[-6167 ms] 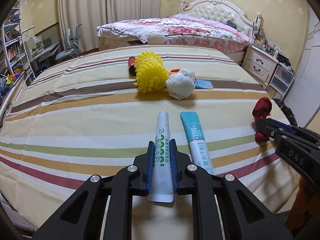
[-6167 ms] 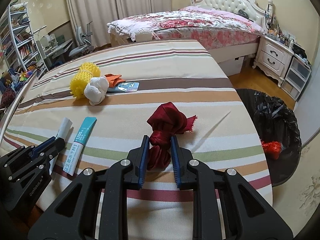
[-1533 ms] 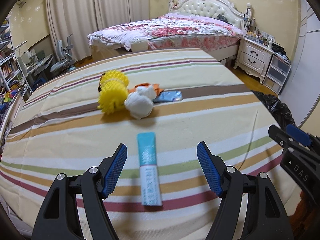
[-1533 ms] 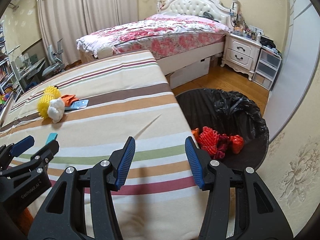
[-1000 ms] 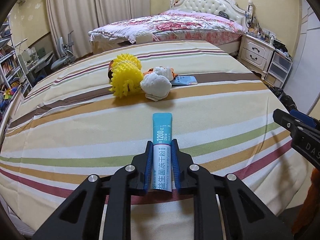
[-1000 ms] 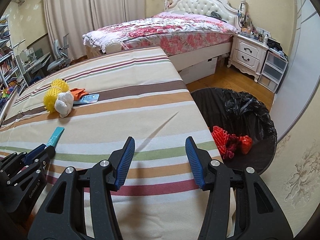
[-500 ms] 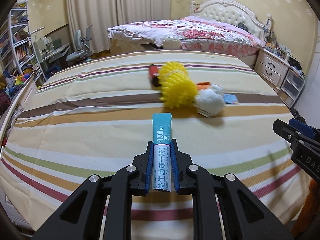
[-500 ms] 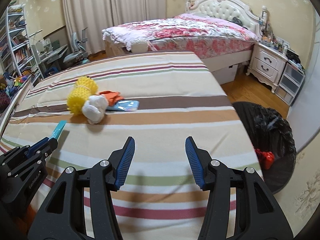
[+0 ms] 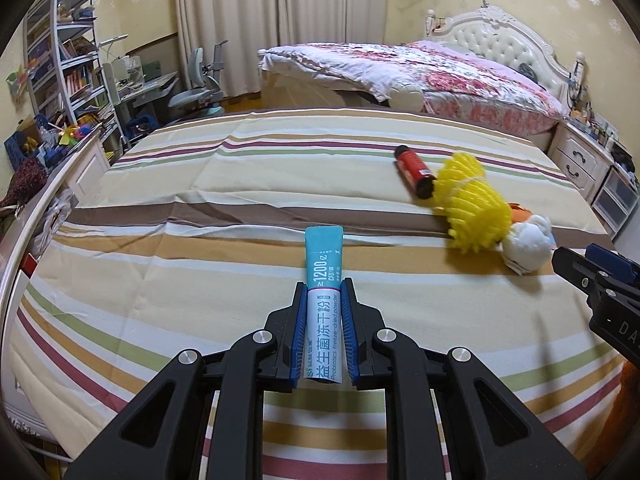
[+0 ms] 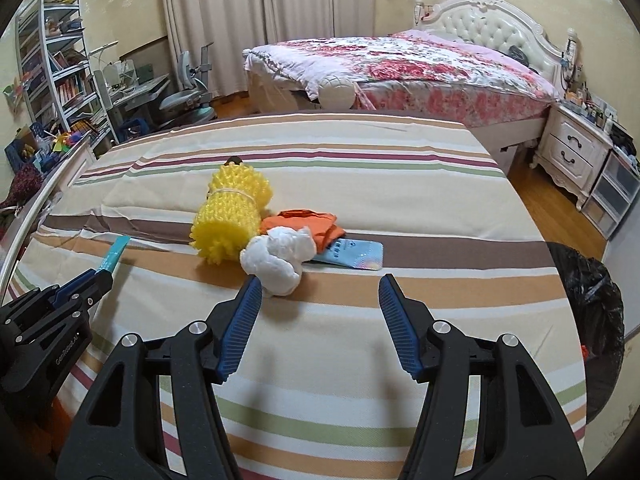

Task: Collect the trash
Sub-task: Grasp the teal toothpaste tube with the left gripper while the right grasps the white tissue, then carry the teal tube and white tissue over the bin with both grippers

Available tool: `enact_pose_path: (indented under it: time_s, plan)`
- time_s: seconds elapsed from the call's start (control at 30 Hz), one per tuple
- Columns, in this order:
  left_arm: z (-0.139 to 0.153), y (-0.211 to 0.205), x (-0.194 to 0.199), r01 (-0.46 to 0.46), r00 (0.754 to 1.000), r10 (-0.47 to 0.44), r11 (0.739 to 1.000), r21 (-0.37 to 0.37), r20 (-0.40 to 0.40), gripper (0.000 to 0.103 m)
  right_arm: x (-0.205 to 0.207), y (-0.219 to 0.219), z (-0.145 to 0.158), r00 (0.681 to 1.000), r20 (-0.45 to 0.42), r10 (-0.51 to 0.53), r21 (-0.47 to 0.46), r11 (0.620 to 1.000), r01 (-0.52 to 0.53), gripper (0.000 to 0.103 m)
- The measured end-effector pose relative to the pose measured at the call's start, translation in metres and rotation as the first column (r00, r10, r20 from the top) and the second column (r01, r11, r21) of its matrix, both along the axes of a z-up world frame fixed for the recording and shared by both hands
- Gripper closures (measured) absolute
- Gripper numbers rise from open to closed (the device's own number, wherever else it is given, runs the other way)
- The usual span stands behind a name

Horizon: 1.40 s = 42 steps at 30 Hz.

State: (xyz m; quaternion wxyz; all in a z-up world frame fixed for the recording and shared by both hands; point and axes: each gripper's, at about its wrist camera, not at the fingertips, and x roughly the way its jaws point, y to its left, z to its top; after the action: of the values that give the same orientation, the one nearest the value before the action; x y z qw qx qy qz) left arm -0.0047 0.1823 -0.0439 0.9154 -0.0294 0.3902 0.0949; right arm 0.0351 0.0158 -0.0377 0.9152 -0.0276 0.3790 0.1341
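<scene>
Trash on the striped bed (image 10: 400,208) sits in one cluster, and you can use the yellow spiky roll (image 10: 230,218) as your landmark. Touching its near end is one white crumpled wad (image 10: 280,258). Beside the roll, behind the wad, lies one orange piece (image 10: 304,222), and one light blue flat packet (image 10: 352,256) pokes out from under the wad and the orange piece. In the left wrist view, one red and black cylinder (image 9: 414,170) lies at the roll's far end, touching it.

Your left gripper (image 9: 323,320) is pressed together on one teal and white powder sachet (image 9: 323,272), pinched along its lower half, with the teal end sticking out past the fingertips (image 9: 298,294). The sachet is lifted off the bed, well apart from the roll.

Your right gripper (image 10: 320,298) is about half spread and its jaws are opening, with nothing between them; only bare striped sheet shows in the gap. Its left fingertip (image 10: 252,286) appears just beside the white wad, though you cannot tell whether they touch.

One black-lined trash bin (image 10: 592,312) stands on the floor past the bed's edge, far from the roll. Nothing lies on the sheet between your right gripper and the cluster.
</scene>
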Motion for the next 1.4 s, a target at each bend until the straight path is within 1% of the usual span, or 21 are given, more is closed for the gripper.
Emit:
enact_pose_path:
  time_s: [0.23,0.3,0.33,0.37,0.4,0.43,0.47,0.73,0.93,1.2,1.4]
  plan:
    - [0.0,0.016,0.006,-0.023,1.0,0.023,1.0,-0.007,0.003,0.085,0.012,0.016,-0.008,1.0,-0.023,0.013,-0.023,1.0,-0.013,0.044]
    - [-0.001,0.017,0.007,-0.025,1.0,0.025,1.0,-0.012,0.003,0.085,0.015,0.019,-0.01,0.999,-0.03,0.014,-0.03,0.999,-0.014,0.046]
    - [-0.001,0.018,0.007,-0.024,1.0,0.024,1.0,-0.015,0.002,0.085,0.015,0.019,-0.011,0.999,-0.035,0.018,-0.029,0.999,-0.019,0.052]
    - [-0.001,0.019,0.008,-0.023,1.0,0.023,1.0,-0.018,0.002,0.085,0.016,0.021,-0.011,0.999,-0.042,0.025,-0.026,0.999,-0.026,0.061]
    - [-0.001,0.019,0.008,-0.022,1.0,0.022,1.0,-0.02,0.002,0.085,0.016,0.02,-0.012,0.999,-0.045,0.029,-0.024,0.999,-0.031,0.064]
    - [-0.001,0.021,0.009,-0.021,1.0,0.021,1.0,-0.021,0.003,0.085,0.016,0.021,-0.012,0.998,-0.044,0.033,-0.026,0.999,-0.035,0.072]
    - [-0.001,0.021,0.009,-0.019,1.0,0.02,1.0,-0.021,0.003,0.085,0.015,0.022,-0.011,0.998,-0.04,0.038,-0.032,0.999,-0.039,0.076]
    - [0.002,0.017,0.007,-0.013,1.0,0.013,1.0,-0.015,0.02,0.085,0.005,0.014,-0.002,0.999,-0.015,0.031,-0.026,0.999,-0.031,0.078]
    - [0.01,0.006,0.004,0.012,0.999,-0.011,1.0,-0.028,0.047,0.085,-0.003,-0.012,0.008,1.0,0.012,-0.014,-0.025,1.0,0.015,0.078]
    - [0.023,-0.036,0.004,0.107,0.991,-0.103,0.994,-0.036,0.089,0.085,-0.009,-0.064,0.014,0.992,0.032,-0.121,-0.025,0.992,0.122,0.078]
    - [0.033,-0.081,0.012,0.214,0.971,-0.209,0.976,-0.036,0.117,0.085,-0.013,-0.111,0.018,0.974,0.052,-0.219,-0.033,0.975,0.221,0.078]
